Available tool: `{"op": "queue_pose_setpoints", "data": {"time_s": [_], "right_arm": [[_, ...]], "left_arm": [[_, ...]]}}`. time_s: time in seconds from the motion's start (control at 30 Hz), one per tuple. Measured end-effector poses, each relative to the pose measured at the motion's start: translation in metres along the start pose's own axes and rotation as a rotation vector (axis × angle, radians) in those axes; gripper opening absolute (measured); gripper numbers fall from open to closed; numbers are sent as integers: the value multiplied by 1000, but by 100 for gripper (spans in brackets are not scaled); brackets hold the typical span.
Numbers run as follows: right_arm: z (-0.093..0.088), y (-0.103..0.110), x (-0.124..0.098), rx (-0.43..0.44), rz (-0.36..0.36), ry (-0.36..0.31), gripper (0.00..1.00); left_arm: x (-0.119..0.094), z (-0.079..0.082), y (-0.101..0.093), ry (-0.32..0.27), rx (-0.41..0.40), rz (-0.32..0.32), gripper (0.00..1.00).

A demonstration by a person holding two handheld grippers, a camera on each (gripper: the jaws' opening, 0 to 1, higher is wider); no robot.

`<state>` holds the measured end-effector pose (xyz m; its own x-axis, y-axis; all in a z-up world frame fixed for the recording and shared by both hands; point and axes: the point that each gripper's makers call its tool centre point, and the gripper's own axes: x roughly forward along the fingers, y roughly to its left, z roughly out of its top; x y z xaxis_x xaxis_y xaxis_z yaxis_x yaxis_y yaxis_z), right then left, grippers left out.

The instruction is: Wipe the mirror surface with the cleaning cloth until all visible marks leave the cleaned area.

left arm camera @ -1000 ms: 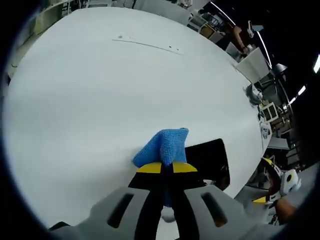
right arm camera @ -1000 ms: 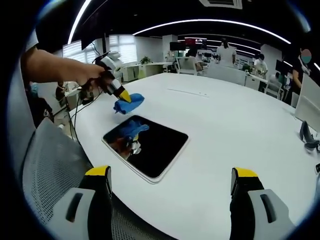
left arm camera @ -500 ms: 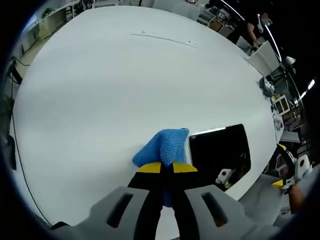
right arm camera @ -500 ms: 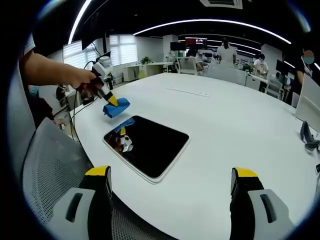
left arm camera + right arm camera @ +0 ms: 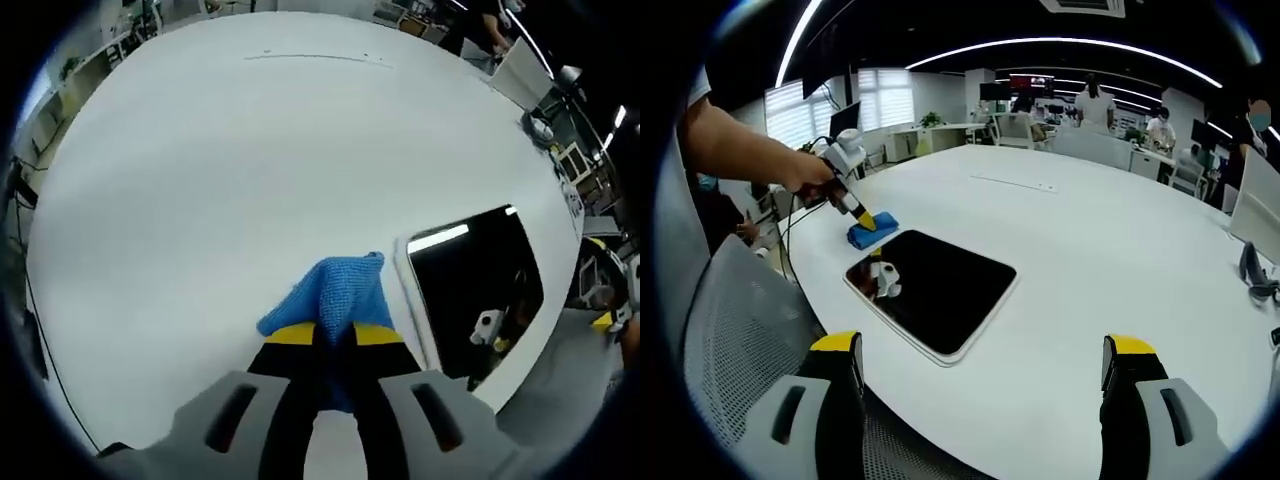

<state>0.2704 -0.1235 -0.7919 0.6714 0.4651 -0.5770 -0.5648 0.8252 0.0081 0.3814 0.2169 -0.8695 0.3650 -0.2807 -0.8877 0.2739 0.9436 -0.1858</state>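
Left gripper (image 5: pixel 335 335) was clamped on the blue cloth (image 5: pixel 335 293), jaws pinched together. The cloth rested on the white table (image 5: pixel 200 170) just beside the mirror's (image 5: pixel 470 290) edge, off the glass. In the right gripper view, cloth (image 5: pixel 872 230) sat at the mirror's (image 5: pixel 935 288) far corner, with a hand (image 5: pixel 805 178) behind it. Right gripper (image 5: pixel 980 350) hovered near the mirror, jaws wide apart and empty, above a mesh chair back (image 5: pixel 730 350).

— Left hand-held gripper (image 5: pixel 335 335)? 
— Jaws pinched together, tips angled downward, a person's hand (image 5: pixel 805 172) wrapped round its body.
— The right hand-held gripper (image 5: pixel 980 350)? 
— Jaws spread wide, gripping nothing, held level.
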Motion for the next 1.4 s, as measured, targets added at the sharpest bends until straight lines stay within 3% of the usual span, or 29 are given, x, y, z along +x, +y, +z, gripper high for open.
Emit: {"op": "queue_pose_setpoints", "data": {"time_s": [0.33,0.5,0.6,0.63,0.67,0.8,0.83,0.9,0.97,1.03,1.1,1.2,1.27,1.4], "right_arm": [[0,0,0,-3,-3,1,99],[0,2,0,-3,4,3,99],[7,3,-3,-2,24,-31,99],[7,2,-4,10,24,-35,99],[9,1,-4,22,22,-47,99],[12,1,-5,54,32,-64,99],[12,1,-4,51,32,-66,99],[11,2,-4,41,30,-58,99],[11,1,-5,38,23,-61,99],[10,0,-4,33,22,-59,99],[7,1,-2,15,23,-40,99],[3,2,-1,1,26,-22,99],[3,3,-1,1,30,-20,99],[1,3,-2,2,25,-15,99]], "left_arm": [[-2,0,-9,-48,28,-14,31],[-18,24,-13,-216,10,-65,56],[-44,28,-23,-296,28,-135,74],[-49,24,-25,-296,37,-153,83],[-56,22,-24,-326,72,-175,86],[-81,9,-11,-379,195,-140,89],[-88,8,-8,-395,205,-130,90],[-109,15,1,-516,187,-108,89],[-122,10,-4,-569,154,-164,94],[-123,-3,-4,-565,194,-180,99],[-118,-22,5,-513,217,-147,99],[-120,-32,11,-533,180,-143,99],[-118,-42,16,-516,144,-141,99],[-119,-52,13,-513,154,-138,99]]}}
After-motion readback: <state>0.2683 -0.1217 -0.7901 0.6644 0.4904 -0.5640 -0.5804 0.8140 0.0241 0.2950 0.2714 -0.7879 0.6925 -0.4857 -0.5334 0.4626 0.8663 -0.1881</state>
